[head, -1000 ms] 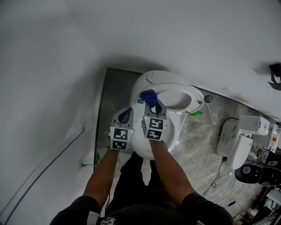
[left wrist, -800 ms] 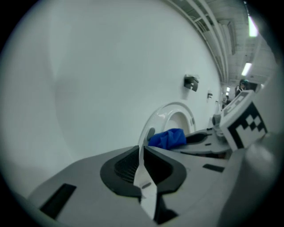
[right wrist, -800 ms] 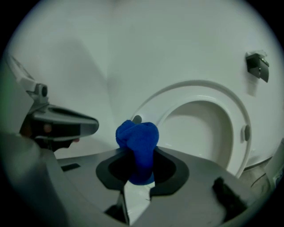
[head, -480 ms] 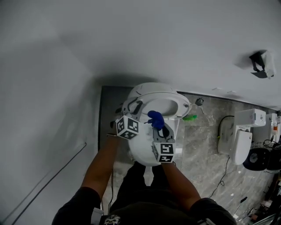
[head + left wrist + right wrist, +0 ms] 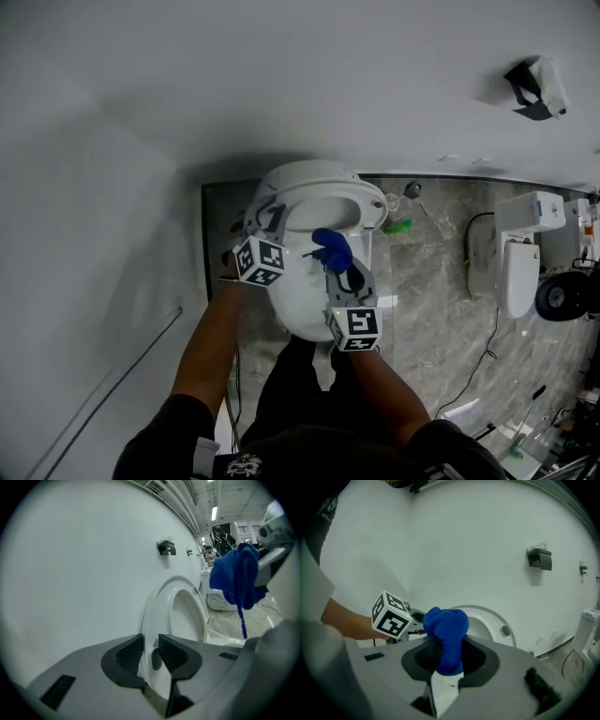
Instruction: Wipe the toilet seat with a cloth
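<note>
**Head view.** The toilet seat is seen tilted up off the bowl at the middle of the frame, against the white wall. The left gripper is set on the seat's rim at centre left. The right gripper is held just below and right of it, over the bowl, with the blue cloth bunched at its tip. The cloth is carried close to the seat, but no contact can be made out, so wiping is judged not yet begun.

**Left gripper view.** The seat's rim is found between the jaws at lower centre, with both ribbed pads laid against it. The jaws have just been opening, evidently to take in the rim's thickness, and the rim is now pinched. The seat is probably held upright this way so that it is steadied and its face is presented for wiping. The cloth hangs at the upper right, apart from the seat.

**Right gripper view.** The jaws are clamped on the cloth at lower centre. A rounded wad is left standing out beyond the tips, likely so that the seat is met by fabric rather than by the pads. The seat's ring is seen behind the wad, and the left gripper's marker cube at centre left.
</note>
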